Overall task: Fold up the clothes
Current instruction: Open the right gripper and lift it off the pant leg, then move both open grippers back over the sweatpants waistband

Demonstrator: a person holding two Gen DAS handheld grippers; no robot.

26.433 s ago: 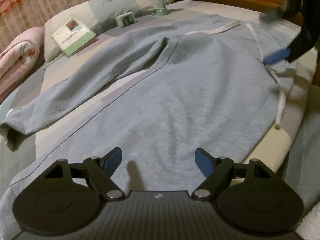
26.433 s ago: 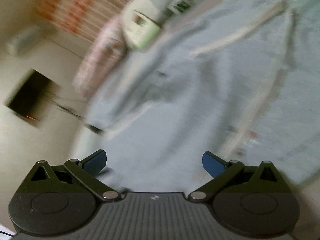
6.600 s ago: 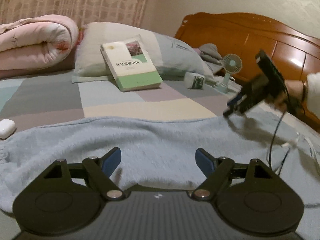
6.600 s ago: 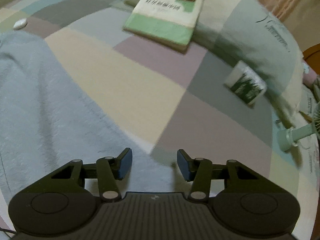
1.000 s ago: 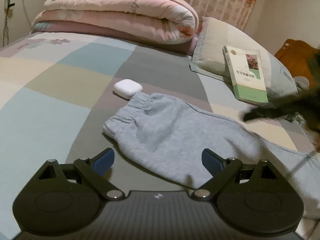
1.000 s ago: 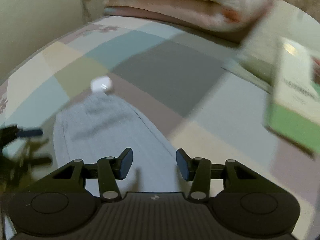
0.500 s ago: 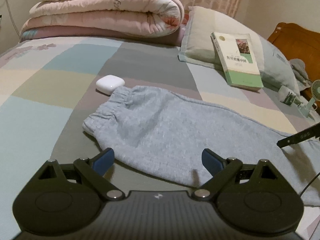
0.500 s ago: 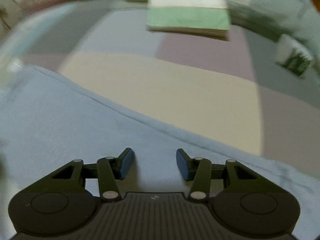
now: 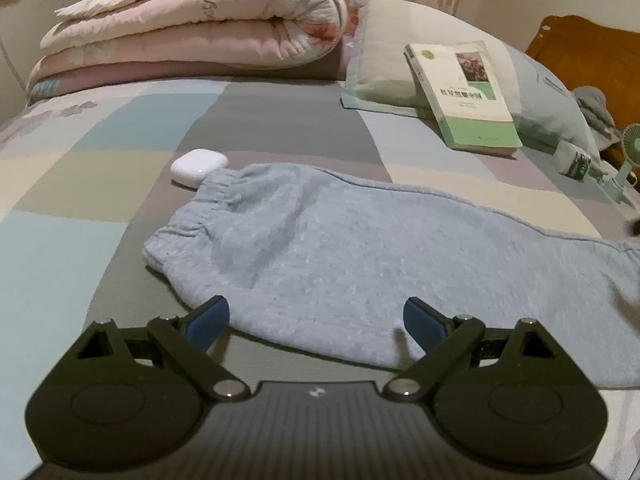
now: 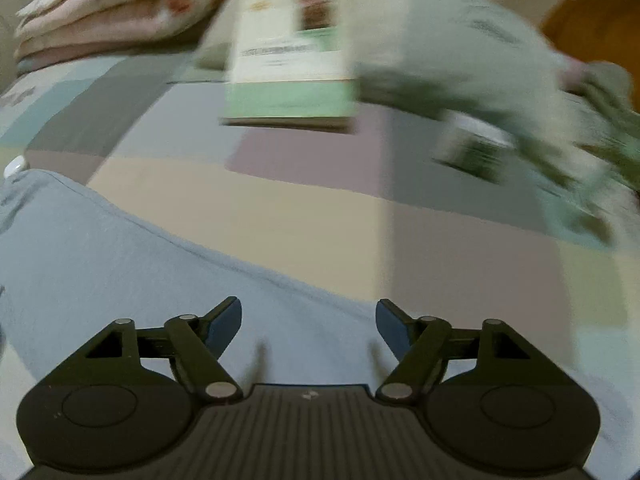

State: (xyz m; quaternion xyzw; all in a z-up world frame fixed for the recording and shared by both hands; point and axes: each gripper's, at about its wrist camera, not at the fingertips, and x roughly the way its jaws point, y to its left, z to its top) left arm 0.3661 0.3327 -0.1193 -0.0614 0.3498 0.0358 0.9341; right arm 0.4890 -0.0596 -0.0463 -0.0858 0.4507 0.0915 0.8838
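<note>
grey trousers [image 9: 360, 264] cut off at right edge, book [image 10: 288, 60] motion-blurred

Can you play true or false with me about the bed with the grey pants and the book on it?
1. The grey sweatpants are hanging on a hook. False: they lie flat on the patchwork bedsheet.
2. The white earbud case sits right by the pants' elastic cuff. True.
3. The green and white book leans on a pillow. True.
4. The left gripper is squeezing the pants. False: it is open, with nothing pinched.
5. The pink quilt is spread out over the whole bed. False: it is rolled up at the far side.
</note>
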